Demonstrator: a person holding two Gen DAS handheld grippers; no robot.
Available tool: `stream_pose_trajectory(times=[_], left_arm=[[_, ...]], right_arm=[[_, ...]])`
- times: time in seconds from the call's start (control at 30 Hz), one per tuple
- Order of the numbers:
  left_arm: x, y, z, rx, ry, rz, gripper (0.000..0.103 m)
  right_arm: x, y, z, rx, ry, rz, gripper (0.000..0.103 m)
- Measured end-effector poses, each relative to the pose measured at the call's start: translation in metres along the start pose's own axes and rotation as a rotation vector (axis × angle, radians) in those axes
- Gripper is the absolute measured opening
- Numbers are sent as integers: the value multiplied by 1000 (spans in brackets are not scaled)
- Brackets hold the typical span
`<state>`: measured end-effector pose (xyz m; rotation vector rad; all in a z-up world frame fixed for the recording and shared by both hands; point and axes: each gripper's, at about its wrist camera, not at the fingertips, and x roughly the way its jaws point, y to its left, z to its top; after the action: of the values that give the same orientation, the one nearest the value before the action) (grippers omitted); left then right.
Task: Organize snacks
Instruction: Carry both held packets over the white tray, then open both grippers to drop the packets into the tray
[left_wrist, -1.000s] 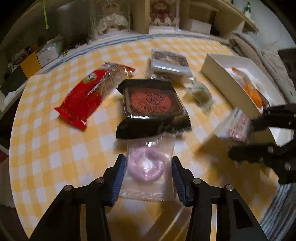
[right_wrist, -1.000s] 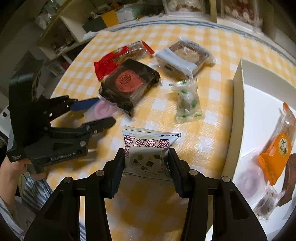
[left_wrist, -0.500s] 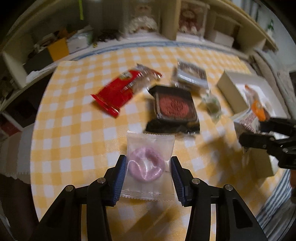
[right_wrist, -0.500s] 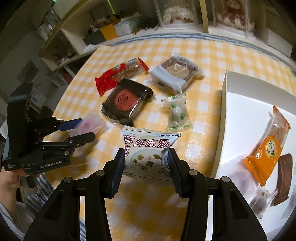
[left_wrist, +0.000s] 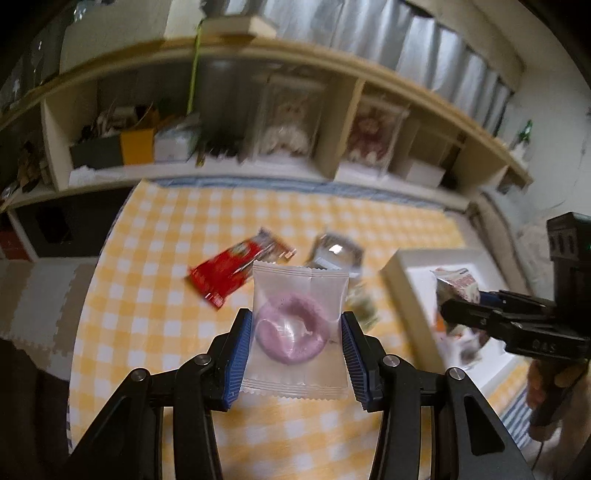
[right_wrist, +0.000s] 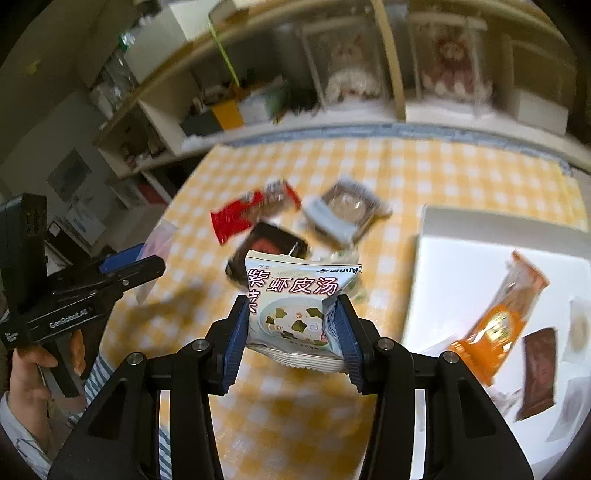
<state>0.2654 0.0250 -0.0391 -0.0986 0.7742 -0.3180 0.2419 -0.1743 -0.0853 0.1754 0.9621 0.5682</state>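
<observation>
Snacks on the desk (left_wrist: 155, 280) sit further below me now; left gripper (left_wrist: 297, 334) jaws clamp the pink pastry packet (left_wrist: 295, 325), right gripper (right_wrist: 293, 325) jaws the soup packet (right_wrist: 295, 306).

Left gripper (left_wrist: 297, 334) and right gripper (right_wrist: 291, 323) each clamped on packet, angled downward.

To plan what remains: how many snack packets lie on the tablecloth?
4: red packet left, black packet nearest, grey packet behind it, green packet partly hidden behind held packet.

Both claws (packets clamped) lifted off table (left_wrist: 155, 258).
</observation>
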Motion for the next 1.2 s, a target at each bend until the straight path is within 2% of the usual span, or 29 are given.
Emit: stream_pose_trajectory(times=[0.23,0.47,0.8,1.0,1.2], left_arm=[[-15,-29,4,36,-40,-44,46],[11,-81,27,91,-40,-102,46],[117,-165,53,150,48,-170,46],[184,-182,62,143,127,-164,46],[243,-191,68,149,201,-118,46]], right_arm=[[-45,-31,16,48,-113,-59,47],[-76,-82,22,142,-177,-123,47],[-87,-155,15,257,-167,-189,47],[-81,-197,7,337,-146,-246,47],[-65,-228,2,392,-100,-282,47]])
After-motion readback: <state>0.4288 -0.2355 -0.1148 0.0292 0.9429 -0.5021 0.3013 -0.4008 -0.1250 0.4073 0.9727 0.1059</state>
